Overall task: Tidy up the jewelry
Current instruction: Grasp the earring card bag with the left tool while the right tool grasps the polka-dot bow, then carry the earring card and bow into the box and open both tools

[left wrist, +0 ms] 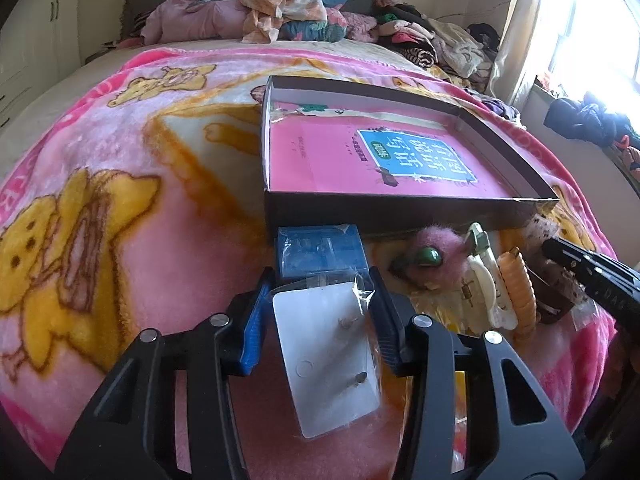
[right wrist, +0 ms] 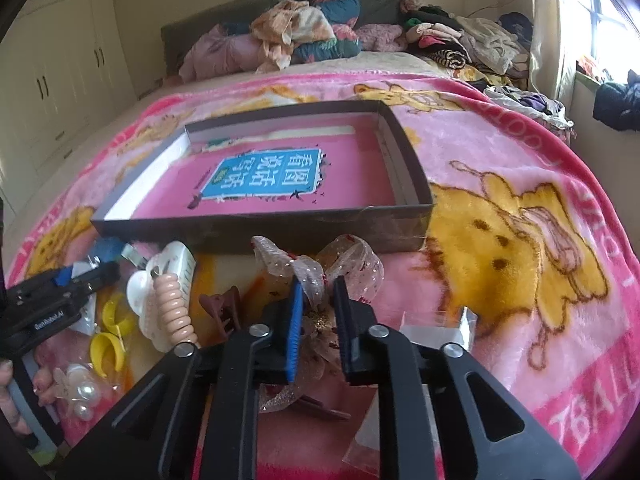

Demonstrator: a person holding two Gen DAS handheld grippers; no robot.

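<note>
Left gripper (left wrist: 322, 280) clamped on lengthwise earring card (left wrist: 326, 354); right gripper (right wrist: 318, 292) pinching ribbon bow (right wrist: 316, 270)

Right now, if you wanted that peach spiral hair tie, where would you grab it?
Probably across the middle of the peach spiral hair tie, coming from above. It lies stretched out as a long coil over the white claw clip, so its narrow width should fit between the jaws, and its sides look clear.
</note>
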